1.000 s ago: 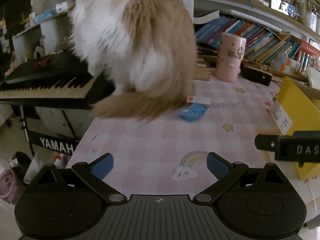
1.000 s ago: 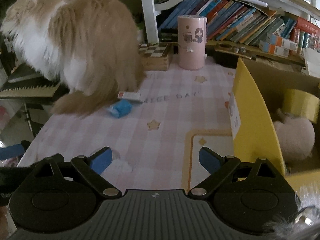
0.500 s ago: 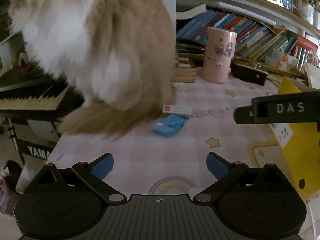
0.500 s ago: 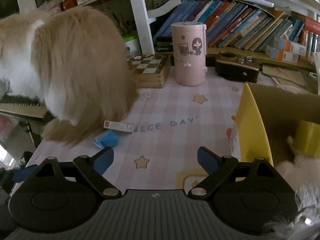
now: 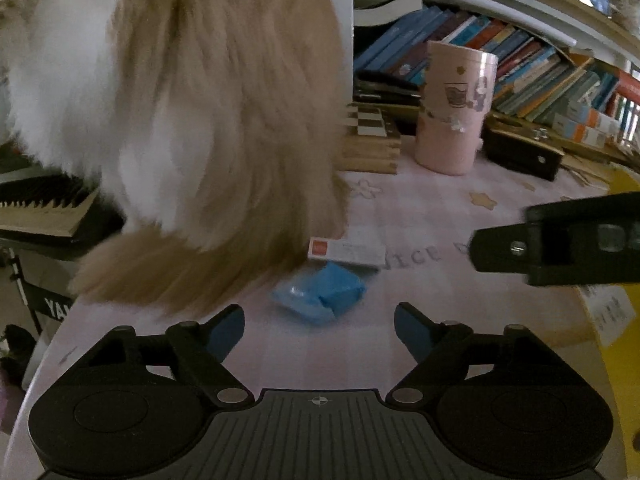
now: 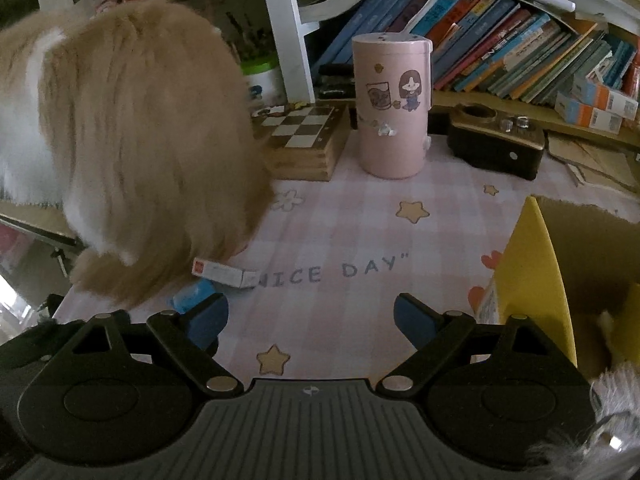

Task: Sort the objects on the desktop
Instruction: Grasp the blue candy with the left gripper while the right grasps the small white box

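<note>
A blue packet [image 5: 322, 294] lies on the pink checked tablecloth [image 5: 420, 216], just ahead of my open, empty left gripper [image 5: 319, 326]. A small white box with a red end [image 5: 346, 251] lies just behind it, against the cat. Both also show in the right wrist view: the packet [image 6: 192, 296] partly behind a fingertip, the box [image 6: 222, 273] left of centre. My right gripper [image 6: 310, 320] is open and empty above the cloth. A yellow cardboard box [image 6: 536, 280] stands at the right.
A fluffy cream and white cat [image 5: 192, 120] sits on the table's left side, touching the white box. A pink cylinder [image 6: 392, 104], a chessboard box [image 6: 304, 144] and a black case [image 6: 496, 148] stand at the back before a bookshelf. A keyboard [image 5: 44, 208] lies left.
Both grippers have moved forward towards the blue packet and white box. The right gripper's body has come further into the left wrist view. The cat has stayed put.
</note>
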The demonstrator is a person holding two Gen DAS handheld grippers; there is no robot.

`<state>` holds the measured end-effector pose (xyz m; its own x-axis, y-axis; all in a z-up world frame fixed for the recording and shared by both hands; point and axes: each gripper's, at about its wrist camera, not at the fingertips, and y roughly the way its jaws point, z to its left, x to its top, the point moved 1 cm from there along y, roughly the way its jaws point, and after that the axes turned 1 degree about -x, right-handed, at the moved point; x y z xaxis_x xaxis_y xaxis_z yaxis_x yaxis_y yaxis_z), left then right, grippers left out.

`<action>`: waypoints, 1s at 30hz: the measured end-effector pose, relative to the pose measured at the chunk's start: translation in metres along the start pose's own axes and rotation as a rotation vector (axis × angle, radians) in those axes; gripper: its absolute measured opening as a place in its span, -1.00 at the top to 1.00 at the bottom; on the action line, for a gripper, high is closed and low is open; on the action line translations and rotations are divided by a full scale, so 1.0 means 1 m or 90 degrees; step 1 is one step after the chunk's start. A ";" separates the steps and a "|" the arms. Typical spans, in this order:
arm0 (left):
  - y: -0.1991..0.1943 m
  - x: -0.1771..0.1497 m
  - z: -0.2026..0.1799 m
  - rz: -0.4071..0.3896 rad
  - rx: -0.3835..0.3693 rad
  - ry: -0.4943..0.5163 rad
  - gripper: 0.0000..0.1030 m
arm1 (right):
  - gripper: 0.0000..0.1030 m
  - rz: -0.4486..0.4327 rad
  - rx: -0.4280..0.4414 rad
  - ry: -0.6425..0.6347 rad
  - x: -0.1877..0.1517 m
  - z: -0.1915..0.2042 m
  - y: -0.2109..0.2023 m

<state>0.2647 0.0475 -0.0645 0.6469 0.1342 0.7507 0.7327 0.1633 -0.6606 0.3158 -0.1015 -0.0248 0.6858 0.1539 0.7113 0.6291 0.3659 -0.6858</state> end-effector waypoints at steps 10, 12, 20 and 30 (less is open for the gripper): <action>0.034 0.009 -0.003 0.013 0.011 0.004 -0.08 | -0.76 0.009 0.005 -0.013 0.013 -0.003 0.014; 0.029 0.008 -0.002 0.011 -0.001 0.015 0.06 | -0.76 0.015 0.011 -0.014 0.014 -0.001 0.019; -0.010 -0.008 0.037 0.032 0.025 -0.039 0.24 | -0.75 0.046 0.081 -0.062 0.019 0.026 0.047; -0.044 -0.022 0.077 0.032 0.091 -0.127 0.24 | -0.44 0.082 0.108 -0.156 0.017 0.063 0.099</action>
<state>0.2016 0.1126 -0.0515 0.6171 0.3334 0.7127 0.6538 0.2866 -0.7003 0.3664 -0.0051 -0.0707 0.6350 0.4174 0.6500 0.4588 0.4732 -0.7521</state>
